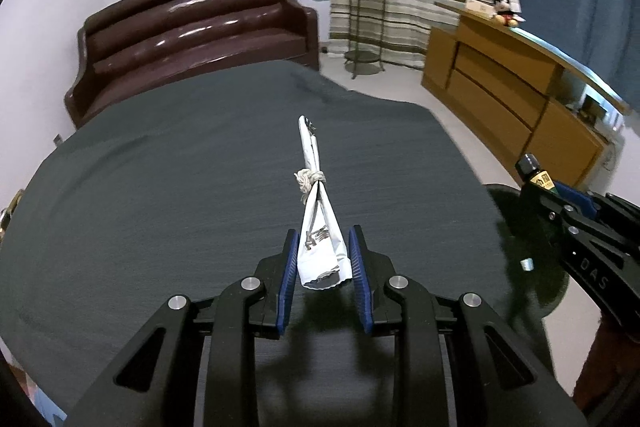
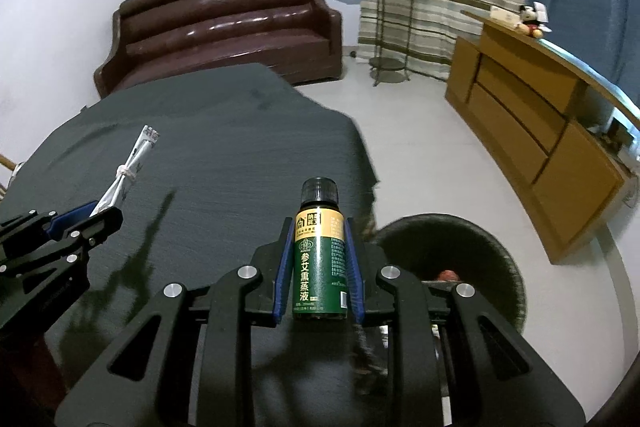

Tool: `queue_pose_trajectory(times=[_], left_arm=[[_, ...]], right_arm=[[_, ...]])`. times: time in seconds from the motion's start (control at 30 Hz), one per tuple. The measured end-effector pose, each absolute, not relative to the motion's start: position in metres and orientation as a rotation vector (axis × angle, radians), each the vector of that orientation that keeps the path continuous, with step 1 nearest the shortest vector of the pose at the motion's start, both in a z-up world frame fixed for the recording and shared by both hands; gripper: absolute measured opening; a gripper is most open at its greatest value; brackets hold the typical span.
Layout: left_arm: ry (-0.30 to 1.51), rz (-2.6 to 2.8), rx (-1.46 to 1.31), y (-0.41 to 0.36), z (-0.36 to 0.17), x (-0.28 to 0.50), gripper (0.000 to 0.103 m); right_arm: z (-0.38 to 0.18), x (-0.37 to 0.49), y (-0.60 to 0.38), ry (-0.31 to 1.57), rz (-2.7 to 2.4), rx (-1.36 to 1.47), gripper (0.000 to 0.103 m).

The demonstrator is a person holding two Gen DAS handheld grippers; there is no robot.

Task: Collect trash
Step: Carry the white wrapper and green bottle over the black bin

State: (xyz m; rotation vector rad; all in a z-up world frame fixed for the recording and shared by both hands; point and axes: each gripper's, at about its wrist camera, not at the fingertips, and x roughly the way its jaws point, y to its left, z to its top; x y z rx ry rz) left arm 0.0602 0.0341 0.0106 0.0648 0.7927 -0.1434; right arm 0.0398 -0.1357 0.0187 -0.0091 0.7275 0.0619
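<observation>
Carrying well means each tongs keeps pinching: left tongs [image 1: 323,259] the paper wrapper [image 1: 316,227], right tongs [image 2: 319,263] the bottle [image 2: 319,259], until above the bin [image 2: 480,247].

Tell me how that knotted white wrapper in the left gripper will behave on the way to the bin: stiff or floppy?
Probably floppy and very light: the white wrapper is thin, creased film knotted at its middle. Its long tail juts well past the left gripper, so it may sway or bend. The pads pinch only the wide end, so it could slip if jerked.

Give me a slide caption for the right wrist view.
Right gripper holds a green bottle beside the dark bin.
</observation>
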Motion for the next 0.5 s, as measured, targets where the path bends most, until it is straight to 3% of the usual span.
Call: queue_pose_trajectory(times=[0.5], left_arm=[[0.771, -0.311, 0.167, -0.052, 0.01, 0.045, 0.026]], right_arm=[[0.017, 0.019, -0.217, 0.712, -0.083, 0.028, 0.023]])
